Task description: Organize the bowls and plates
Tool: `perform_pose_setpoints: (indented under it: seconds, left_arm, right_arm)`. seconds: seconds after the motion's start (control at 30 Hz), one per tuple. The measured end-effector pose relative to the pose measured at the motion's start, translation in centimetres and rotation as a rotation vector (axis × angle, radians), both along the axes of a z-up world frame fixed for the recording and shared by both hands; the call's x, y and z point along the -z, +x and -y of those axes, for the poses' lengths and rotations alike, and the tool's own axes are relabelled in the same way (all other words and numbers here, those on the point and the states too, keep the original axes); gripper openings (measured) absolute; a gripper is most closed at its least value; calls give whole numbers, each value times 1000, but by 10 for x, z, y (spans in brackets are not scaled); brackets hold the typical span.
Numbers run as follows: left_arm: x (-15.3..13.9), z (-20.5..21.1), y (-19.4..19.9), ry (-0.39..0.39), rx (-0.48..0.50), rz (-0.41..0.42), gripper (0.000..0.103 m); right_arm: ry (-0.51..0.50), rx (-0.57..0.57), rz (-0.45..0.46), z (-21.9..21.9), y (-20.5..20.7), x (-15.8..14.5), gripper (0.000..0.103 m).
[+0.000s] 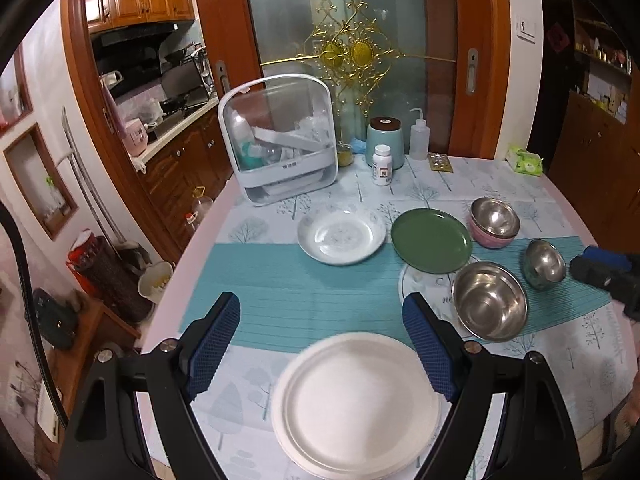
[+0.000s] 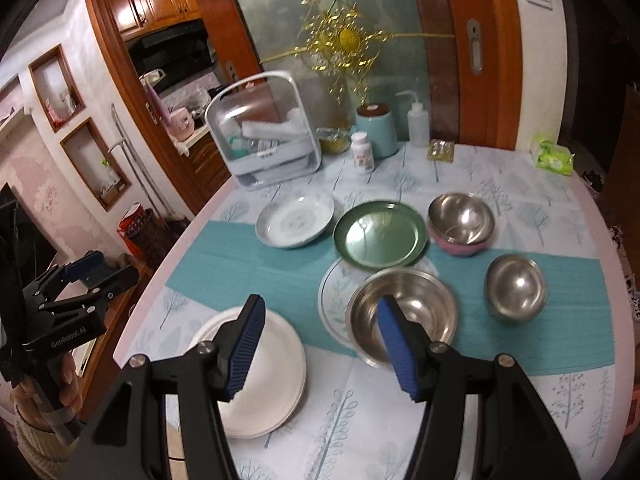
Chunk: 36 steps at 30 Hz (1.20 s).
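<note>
- Both my hand-held grippers, left (image 1: 322,350) and right (image 2: 320,346), hang open and empty above the tabletop (image 1: 280,292).
- The white plate stack (image 1: 356,404) sits near the edge; a clumsy nudge could slide it off.
- The large steel bowl (image 2: 402,316) rests on a patterned plate (image 2: 334,300); lifting carelessly may drag it.

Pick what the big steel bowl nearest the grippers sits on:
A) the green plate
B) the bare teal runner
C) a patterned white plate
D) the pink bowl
C: the large steel bowl rests on a patterned white plate, whose rim shows on its left; the green plate lies behind it.
</note>
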<state>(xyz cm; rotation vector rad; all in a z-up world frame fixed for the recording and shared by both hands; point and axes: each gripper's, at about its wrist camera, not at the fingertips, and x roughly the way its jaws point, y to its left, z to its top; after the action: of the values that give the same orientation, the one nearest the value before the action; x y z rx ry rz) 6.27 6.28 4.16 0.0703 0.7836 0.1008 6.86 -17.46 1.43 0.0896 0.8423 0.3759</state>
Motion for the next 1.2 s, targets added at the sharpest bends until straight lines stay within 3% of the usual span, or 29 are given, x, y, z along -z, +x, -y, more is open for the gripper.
perform_pose_setpoints:
  seconds: [0.13,0.3,0.6,0.87,1.2]
  left_arm:
    - [-6,-10,25,5,5,-11,82]
    - [-4,-37,73,-19,-19,-39,82]
    - [48,-96,166,-118,-143,-179,82]
    - [81,-115,200,-143,-194,-238,82]
    - [94,-111,220,-117,-185,-265,82]
  right_arm:
    - [-20,26,22,-2,24,-12,59]
    - [-9,61,-13,-9,75,-15,59]
    - [-41,103,-69,-31,157,-7,59]
    - [-68,152,-111,-26,192,8,59]
    - [-51,147,-168,-29,215,29,59]
